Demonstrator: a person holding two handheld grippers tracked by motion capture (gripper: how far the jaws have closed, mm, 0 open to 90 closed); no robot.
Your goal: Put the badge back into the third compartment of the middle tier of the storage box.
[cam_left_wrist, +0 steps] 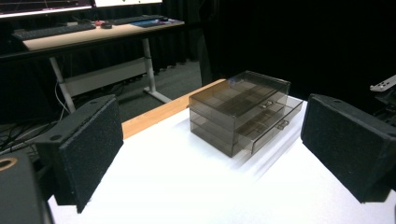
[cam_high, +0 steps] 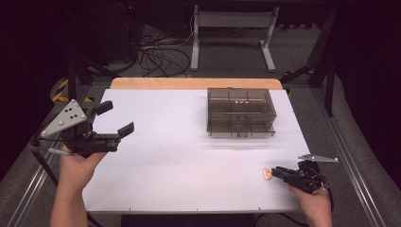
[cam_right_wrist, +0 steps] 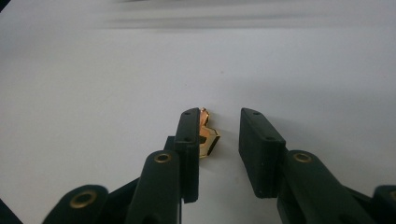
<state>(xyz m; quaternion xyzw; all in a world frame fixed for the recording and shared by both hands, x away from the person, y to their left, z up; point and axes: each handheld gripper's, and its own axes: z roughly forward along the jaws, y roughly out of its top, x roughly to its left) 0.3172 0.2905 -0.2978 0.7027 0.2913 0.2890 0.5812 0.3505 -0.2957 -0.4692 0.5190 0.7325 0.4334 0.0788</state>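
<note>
A small gold-coloured metal piece (cam_high: pixel 267 174) lies on the white table top (cam_high: pixel 179 161) near the front right. My right gripper (cam_high: pixel 275 172) lies low over the table with its jaws around the piece (cam_right_wrist: pixel 208 137). In the right gripper view (cam_right_wrist: pixel 219 116) the piece rests against the left jaw, and a clear gap separates it from the right jaw. My left gripper (cam_high: pixel 117 117) is held above the table's left side with its jaws wide open and nothing between them (cam_left_wrist: pixel 210 154). A smoky transparent drawer box (cam_high: pixel 241 113) stands at the back right.
The drawer box (cam_left_wrist: pixel 243 109) has stacked drawers with small handles, and one drawer sticks out a little. A wooden strip (cam_high: pixel 189 83) runs along the table's far edge. Behind it are a desk frame (cam_high: pixel 231 28) and cables on the floor.
</note>
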